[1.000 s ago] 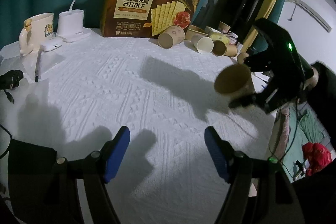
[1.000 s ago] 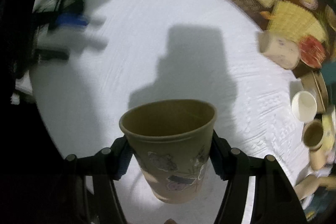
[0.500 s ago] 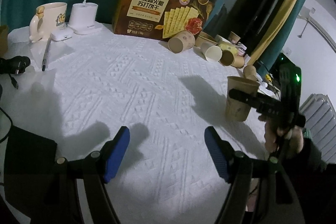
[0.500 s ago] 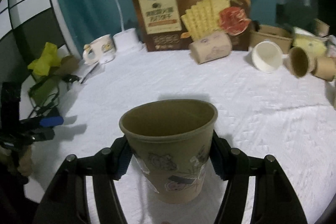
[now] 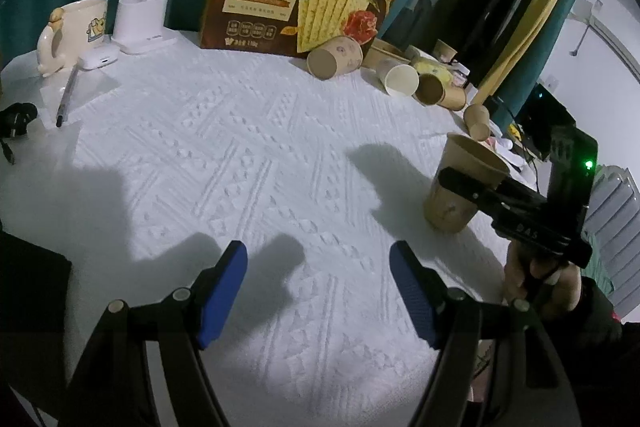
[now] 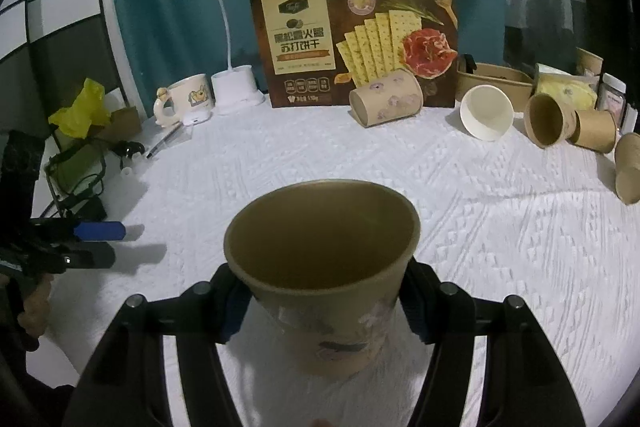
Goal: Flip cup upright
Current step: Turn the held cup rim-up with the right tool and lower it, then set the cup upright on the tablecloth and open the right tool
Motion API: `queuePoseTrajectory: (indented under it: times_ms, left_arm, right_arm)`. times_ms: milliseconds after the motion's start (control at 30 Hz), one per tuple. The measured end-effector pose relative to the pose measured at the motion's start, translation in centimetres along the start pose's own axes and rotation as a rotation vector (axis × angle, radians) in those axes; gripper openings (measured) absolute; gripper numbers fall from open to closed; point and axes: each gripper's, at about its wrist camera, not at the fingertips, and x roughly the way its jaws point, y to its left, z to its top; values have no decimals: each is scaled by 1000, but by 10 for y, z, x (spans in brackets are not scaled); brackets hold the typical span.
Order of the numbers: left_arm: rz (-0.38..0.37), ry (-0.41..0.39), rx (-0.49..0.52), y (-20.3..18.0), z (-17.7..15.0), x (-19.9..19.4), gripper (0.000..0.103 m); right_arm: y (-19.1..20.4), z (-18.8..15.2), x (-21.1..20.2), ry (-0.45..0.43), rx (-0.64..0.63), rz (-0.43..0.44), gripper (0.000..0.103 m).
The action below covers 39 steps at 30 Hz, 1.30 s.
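A brown paper cup [image 6: 326, 279] with a flower print stands mouth up, its base on or just above the white cloth. My right gripper [image 6: 324, 303] is shut on it, one blue pad on each side below the rim. In the left wrist view the same cup [image 5: 460, 187] sits at the right edge of the table, clamped by the right gripper [image 5: 472, 187], which a hand holds. My left gripper [image 5: 318, 291] hangs open over bare cloth near the front edge, nothing between its blue fingers.
Several paper cups lie tipped along the back right: a printed one [image 6: 386, 103], a white-lined one [image 6: 486, 117], brown ones [image 6: 550, 125]. A cracker box [image 6: 354, 39], desk lamp [image 6: 234, 27] and mug [image 6: 186, 103] stand at the back. A pen [image 5: 66, 101] lies at left.
The right gripper rolled the cup from tilted in the air to mouth up and lowered it to the cloth at the table's right side. The left gripper shifted slightly and stayed open.
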Motion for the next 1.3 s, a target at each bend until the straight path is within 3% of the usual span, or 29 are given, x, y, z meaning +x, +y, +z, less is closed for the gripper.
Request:
queuePoseTrajectory:
  times_ms: [233, 667, 1100, 1300]
  left_arm:
    - [6, 6, 25, -10, 4, 3, 74]
    - [-11, 38, 56, -29, 2, 11, 74]
    - [-51, 63, 105, -52, -1, 16, 74]
    - [-16, 49, 195, -74, -6, 15, 74]
  right_arm:
    - [-3, -12, -8, 0, 17, 8, 62]
    - [-1, -34, -14, 52, 46, -58, 70]
    - [-11, -66, -56, 73, 140, -141, 71]
    - [-16, -77, -82, 62, 205, -205, 71]
